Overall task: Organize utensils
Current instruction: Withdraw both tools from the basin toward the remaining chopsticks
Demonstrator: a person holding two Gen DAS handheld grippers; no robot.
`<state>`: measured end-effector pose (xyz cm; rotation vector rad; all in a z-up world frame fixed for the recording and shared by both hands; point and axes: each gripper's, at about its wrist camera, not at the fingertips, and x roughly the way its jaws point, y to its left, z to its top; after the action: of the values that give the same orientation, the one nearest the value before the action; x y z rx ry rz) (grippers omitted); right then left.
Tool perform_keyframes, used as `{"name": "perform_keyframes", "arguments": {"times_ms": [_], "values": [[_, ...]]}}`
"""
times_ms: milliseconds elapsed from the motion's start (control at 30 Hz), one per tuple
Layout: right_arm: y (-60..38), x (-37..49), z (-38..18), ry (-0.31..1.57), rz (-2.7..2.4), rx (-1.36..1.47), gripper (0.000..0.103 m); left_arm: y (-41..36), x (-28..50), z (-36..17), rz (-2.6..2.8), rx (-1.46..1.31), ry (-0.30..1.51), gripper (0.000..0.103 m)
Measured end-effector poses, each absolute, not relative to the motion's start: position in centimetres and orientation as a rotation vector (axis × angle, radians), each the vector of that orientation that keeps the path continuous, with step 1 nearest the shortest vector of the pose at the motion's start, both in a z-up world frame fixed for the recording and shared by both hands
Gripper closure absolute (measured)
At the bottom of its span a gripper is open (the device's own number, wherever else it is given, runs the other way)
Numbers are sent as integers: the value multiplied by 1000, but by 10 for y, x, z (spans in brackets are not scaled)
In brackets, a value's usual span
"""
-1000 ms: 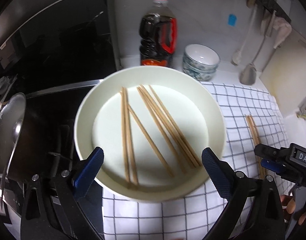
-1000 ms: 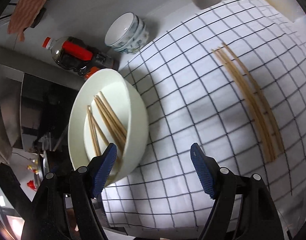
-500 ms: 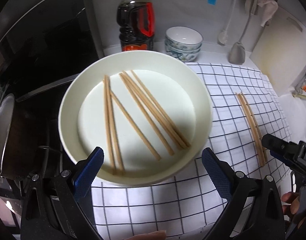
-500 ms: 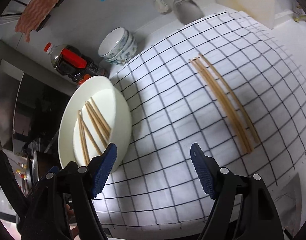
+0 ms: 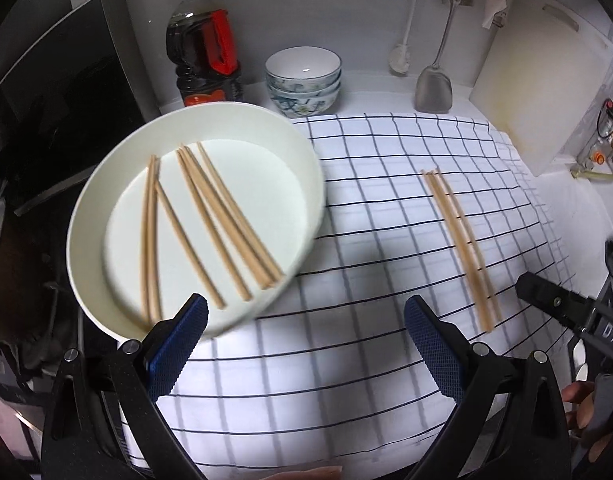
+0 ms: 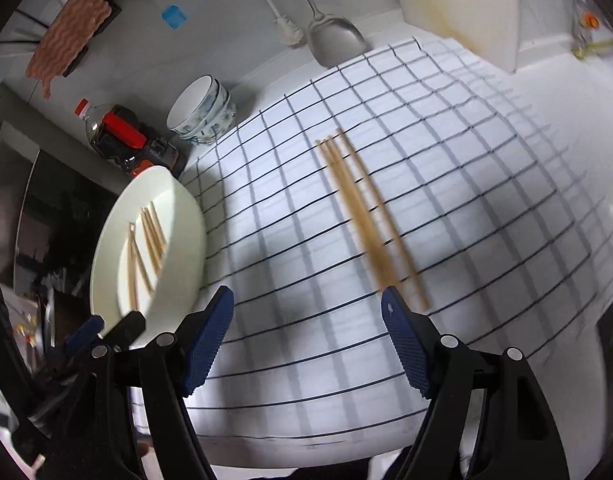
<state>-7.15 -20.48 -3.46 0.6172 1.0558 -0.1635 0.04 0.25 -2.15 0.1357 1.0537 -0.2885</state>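
Both claws, left [image 5: 305, 344] and right [image 6: 307, 343], gape empty, now shifted from above the plate [image 5: 106, 184] toward the chopsticks [image 6: 366, 216] on the cloth [image 5: 366, 380].

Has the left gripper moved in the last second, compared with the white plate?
Yes. The left gripper has shifted right: the white plate sat between its fingers before, now checkered cloth does.
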Motion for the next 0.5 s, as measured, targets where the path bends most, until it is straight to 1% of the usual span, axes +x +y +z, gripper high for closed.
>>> {"name": "perform_keyframes", "arguments": {"times_ms": [267,500], "values": [[-262,-80,-58,1072,-72,385,30,-53,-25,-34,-150,101,1047,6],[-282,-79,-70,1037,-33,261,30,-71,-37,-46,-61,86,1049,6]]}}
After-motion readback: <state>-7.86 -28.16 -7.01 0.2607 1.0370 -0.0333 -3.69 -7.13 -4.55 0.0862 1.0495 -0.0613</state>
